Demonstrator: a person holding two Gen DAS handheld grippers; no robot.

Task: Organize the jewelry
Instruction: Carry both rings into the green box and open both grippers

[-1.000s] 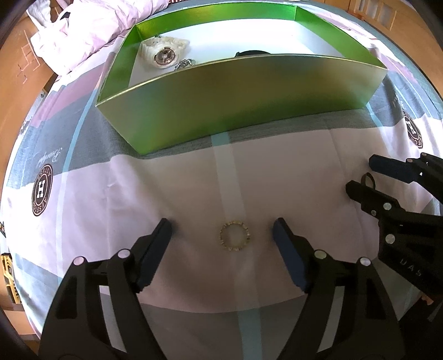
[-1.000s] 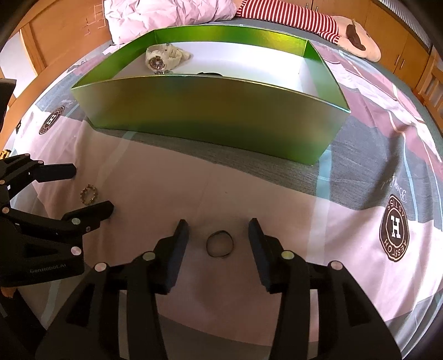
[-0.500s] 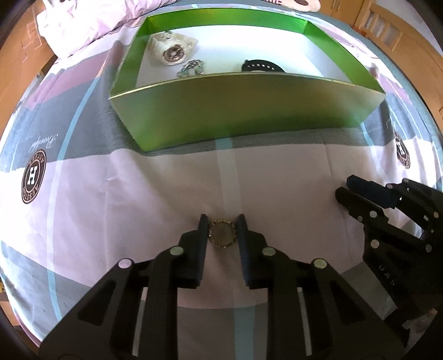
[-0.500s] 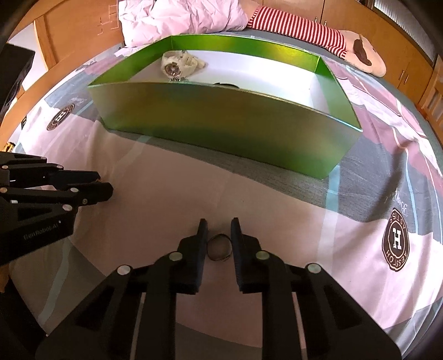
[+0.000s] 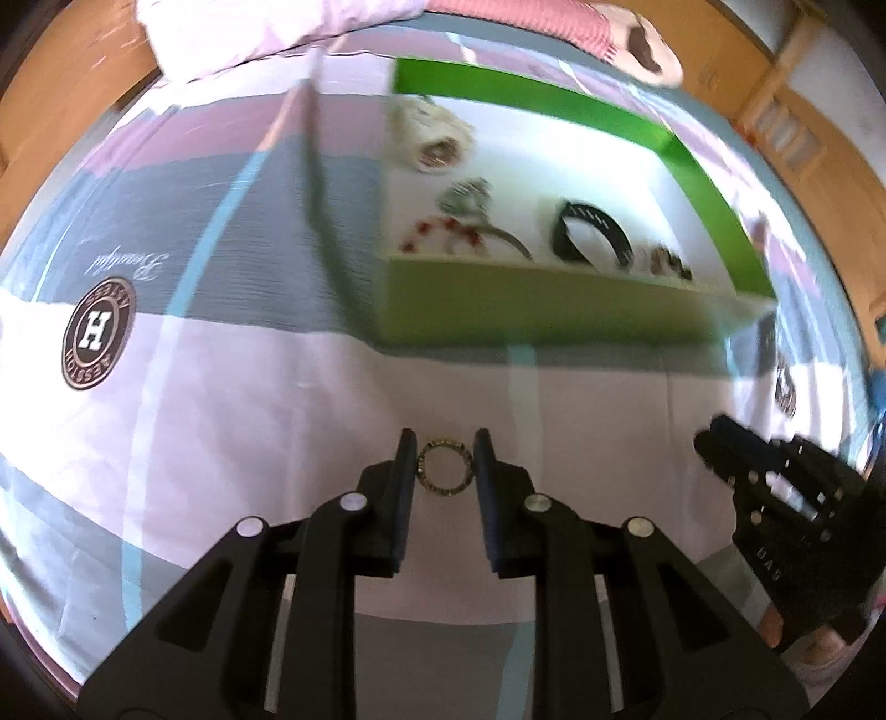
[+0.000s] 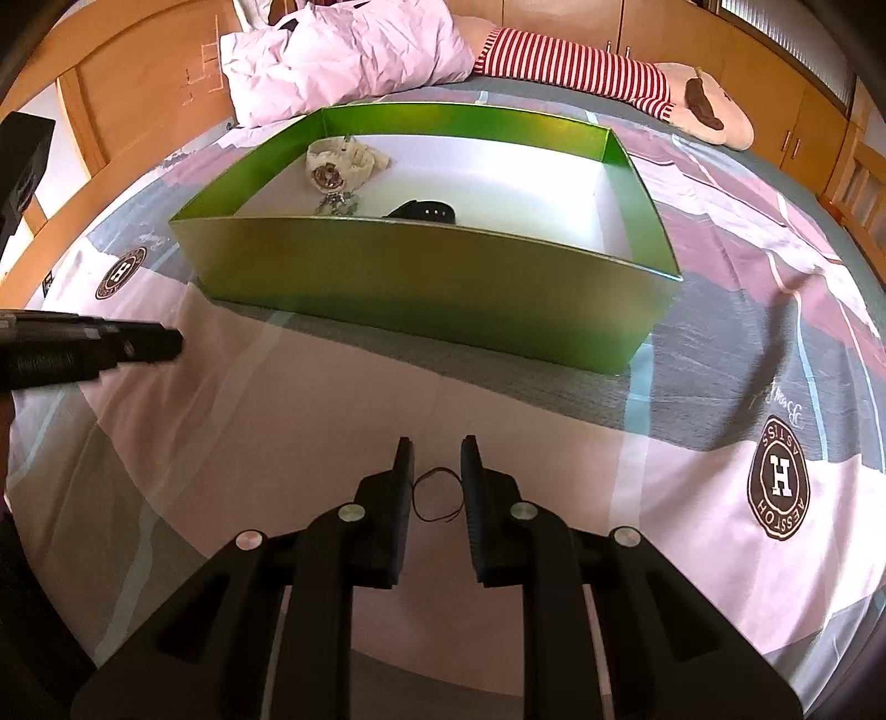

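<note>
Jewelry box blurred; left tongs clamp ring, right tongs clamp loop.

Matt black plastic fingers of the left gripper, carrying shiny metal screw heads, are flanking a glinting gold-toned metal ring. Ahead of the right gripper a box is showing glossy, metallic-green card walls and a smooth white floor. Soft printed cloth of the bedsheet is lying lightly creased beneath both tools; varnished wood panels are gleaming beyond.

Bedroom: bedsheet, pillow, wardrobes
</note>
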